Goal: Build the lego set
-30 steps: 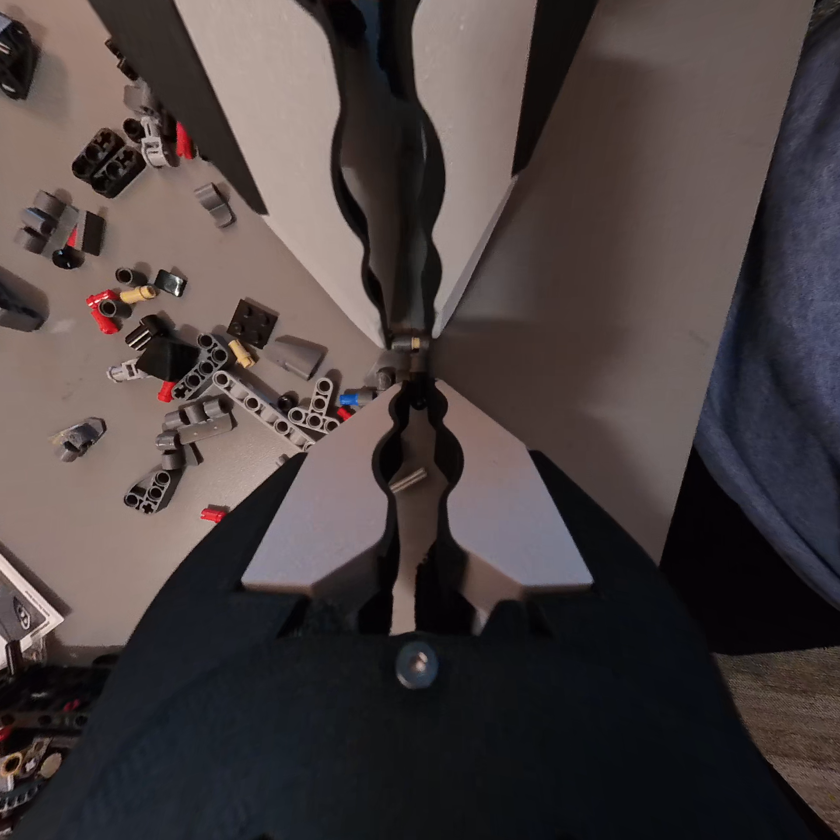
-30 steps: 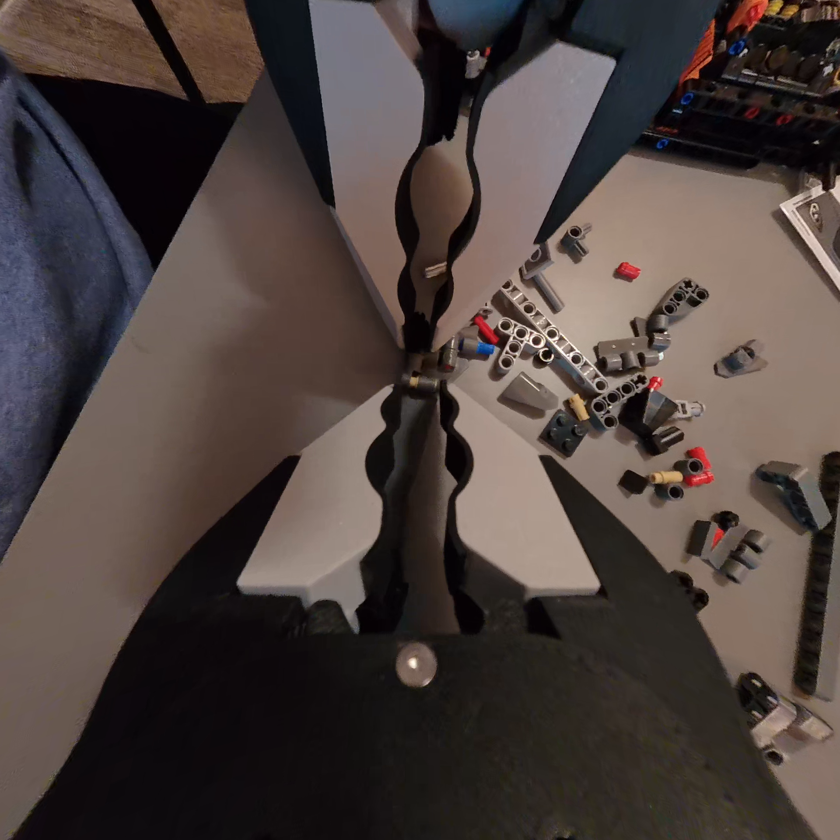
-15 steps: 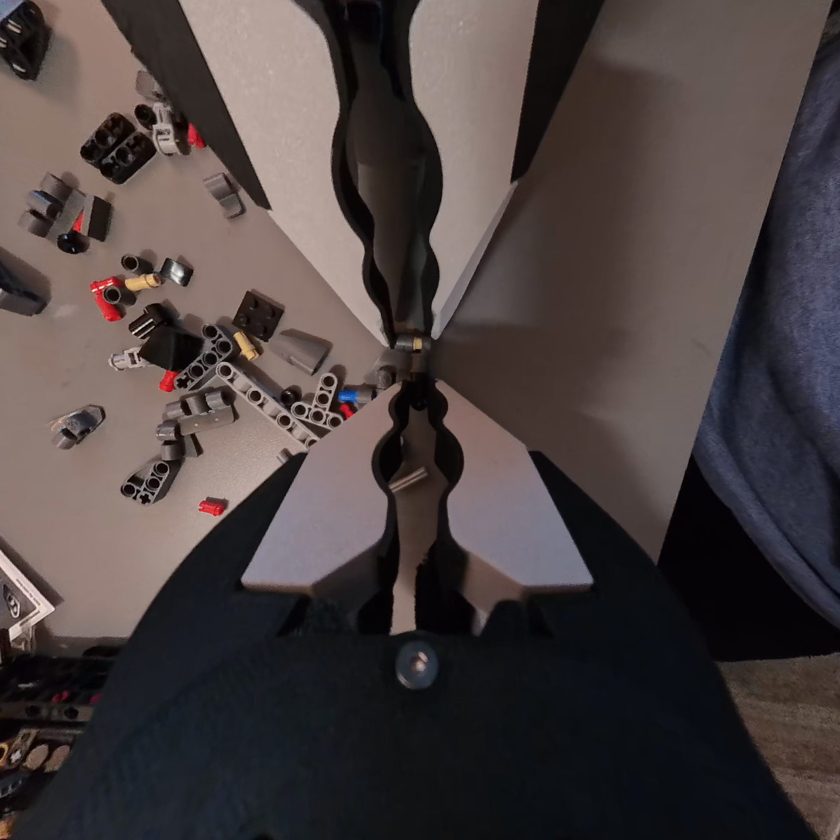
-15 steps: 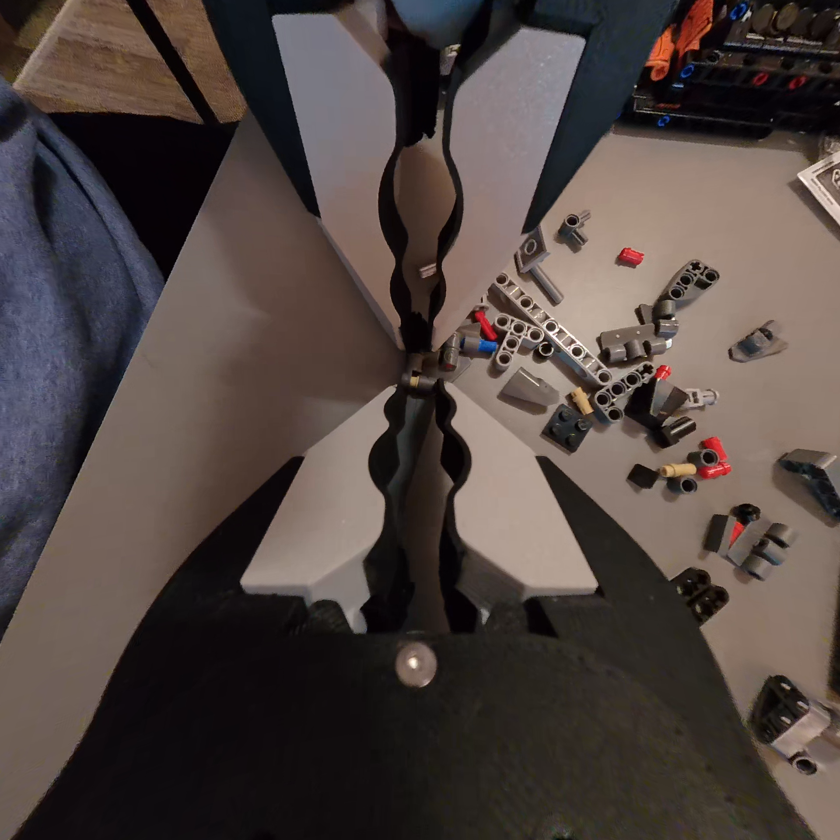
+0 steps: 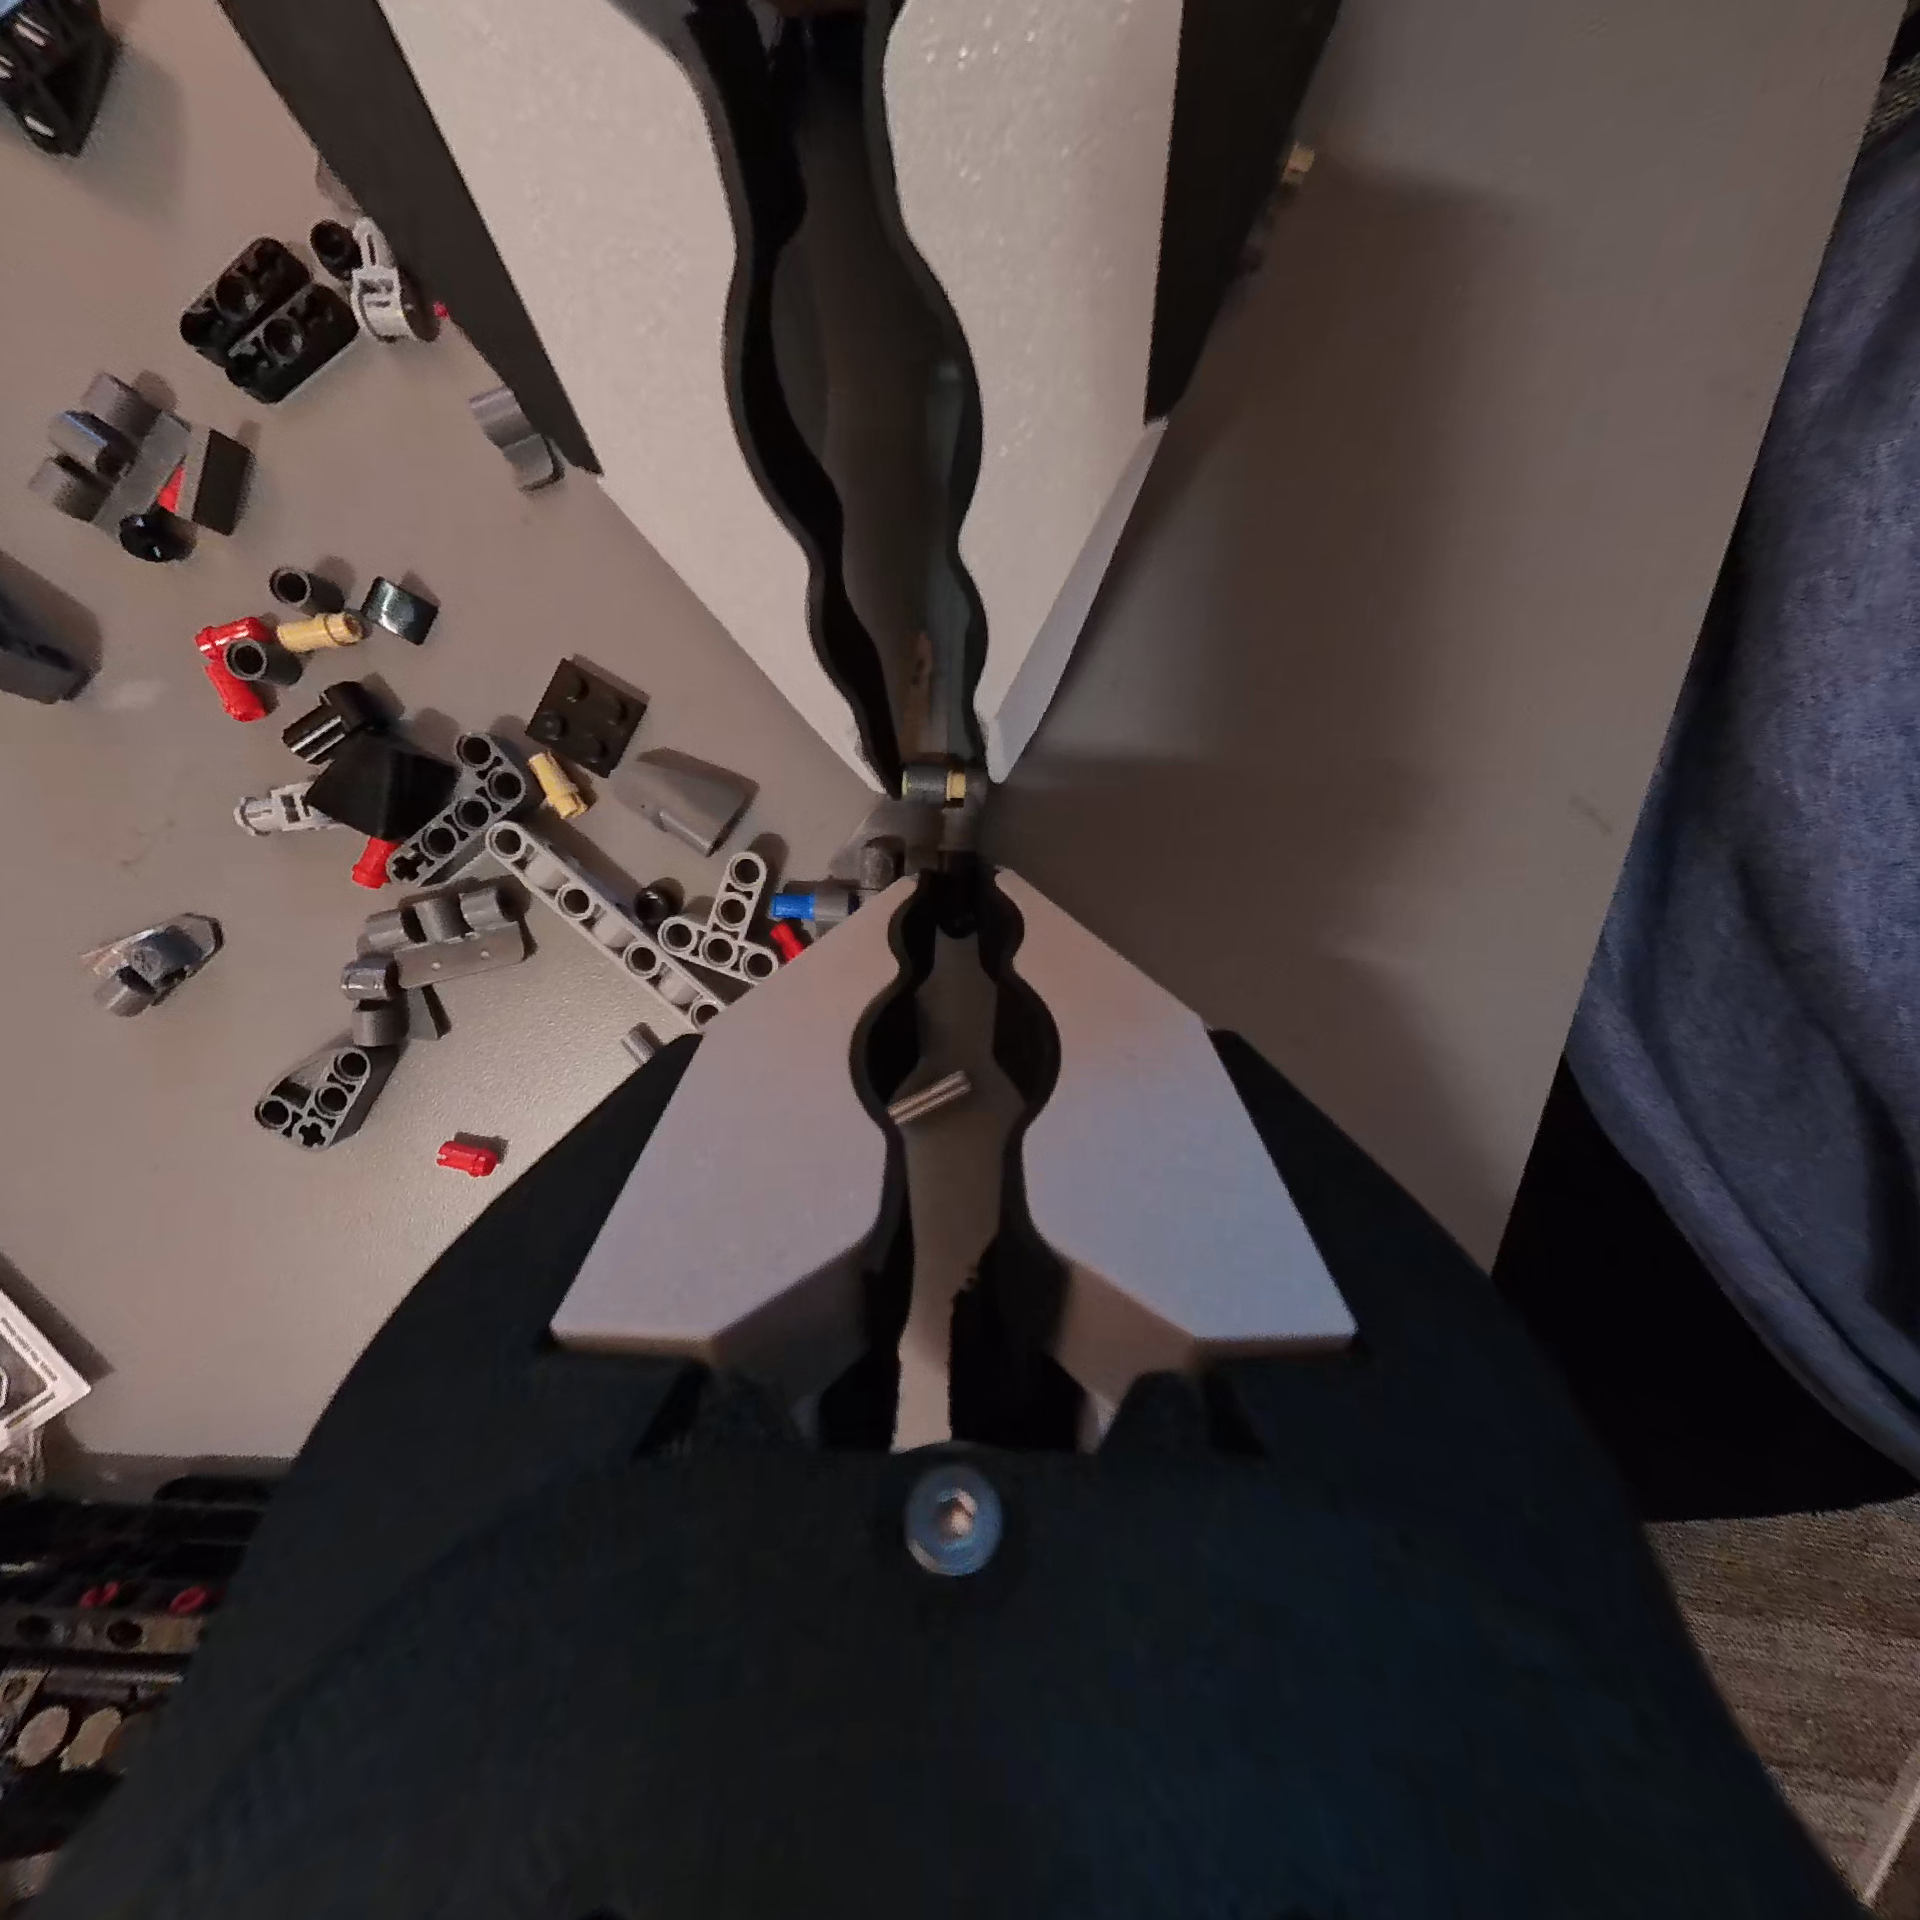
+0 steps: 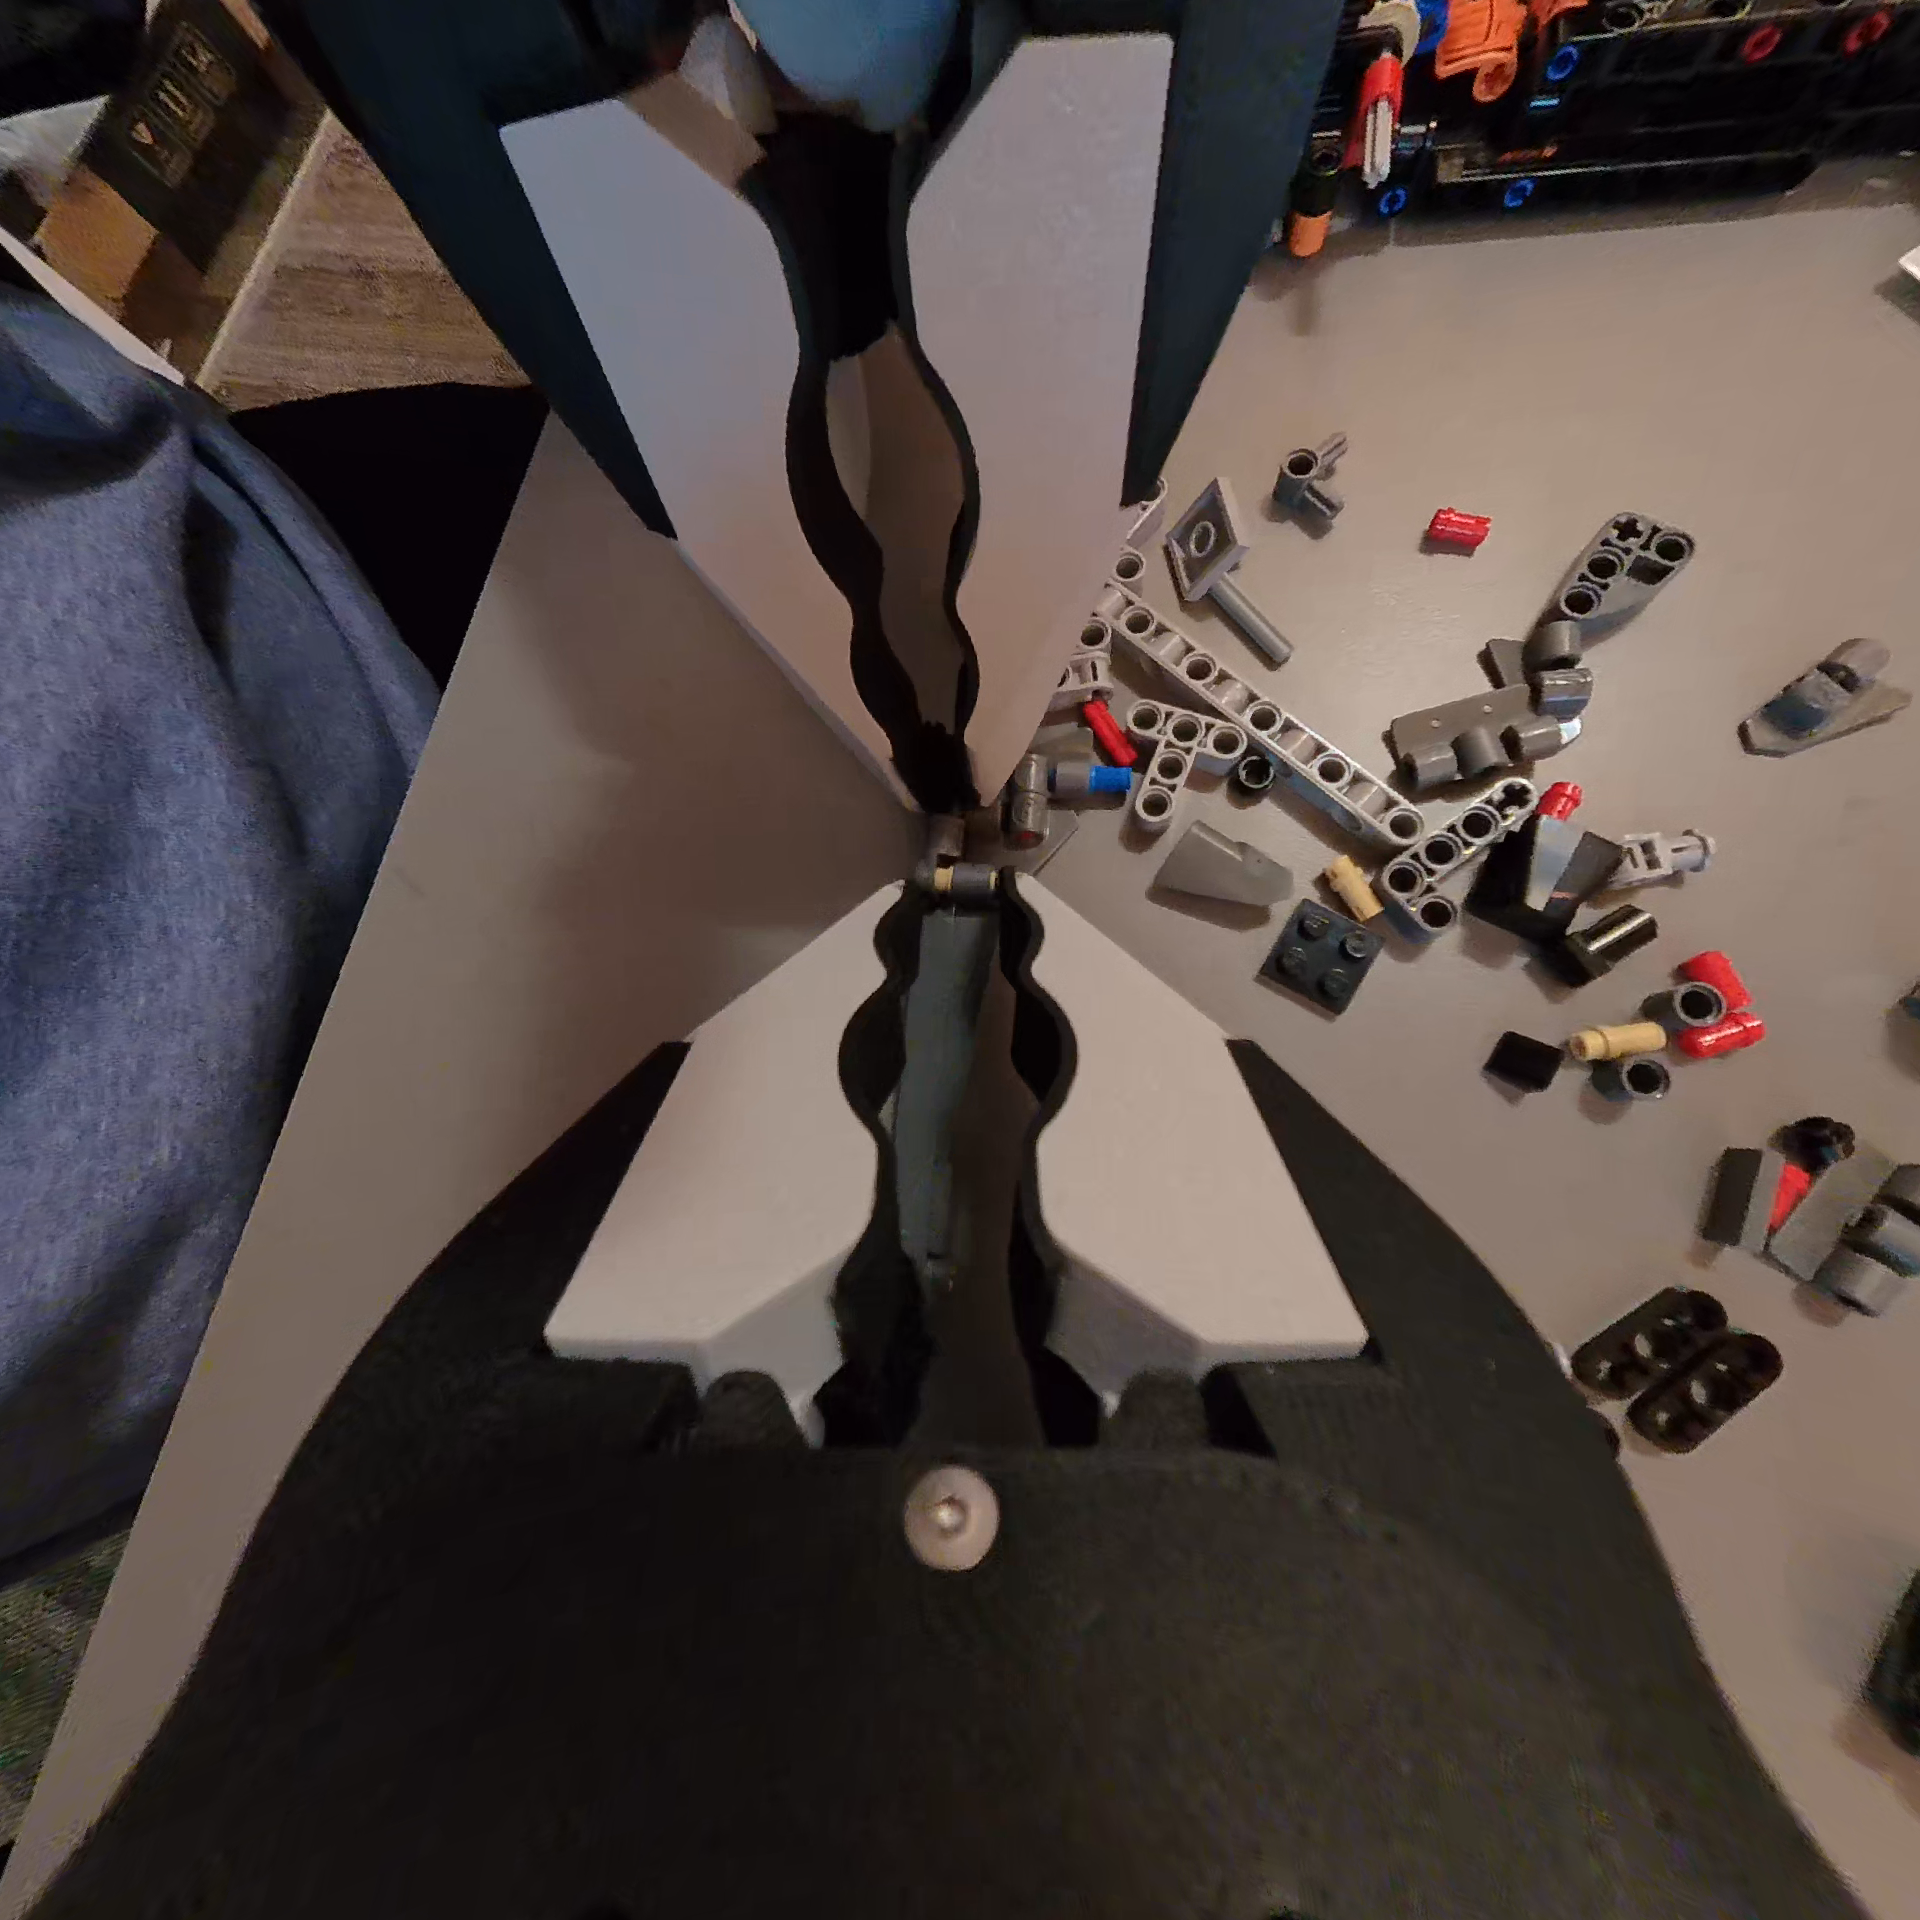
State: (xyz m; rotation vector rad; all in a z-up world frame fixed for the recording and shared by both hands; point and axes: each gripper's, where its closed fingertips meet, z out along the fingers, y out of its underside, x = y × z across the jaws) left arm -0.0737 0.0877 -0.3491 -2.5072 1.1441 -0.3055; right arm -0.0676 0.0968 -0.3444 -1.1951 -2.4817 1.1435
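Observation:
My left gripper and right gripper meet tip to tip above the grey table. The right gripper is shut on a dark grey beam that runs back between its fingers, with a tan pin and grey bush at its end. The pin and bush also show in the left wrist view. The left gripper is shut on a small grey piece, which touches the pin end. Most of that small piece is hidden by the fingertips. Each gripper appears at the top of the other's view.
Loose pieces lie beside the tips: a long light grey beam, a black square plate, a T-shaped beam, and red, tan and blue pins. A dark parts tray stands at the table's far edge. A person's blue garment is at the table's side. My left and right fingertips are right by each other. The black square plate lies around 6 cm away from my right fingertips. Seen from the left wrist view as well.
Both grippers stay shut and tip to tip. The pair has shifted slightly over the table, so the loose pieces drift in both views. The dark grey beam shows more clearly between the right fingers.

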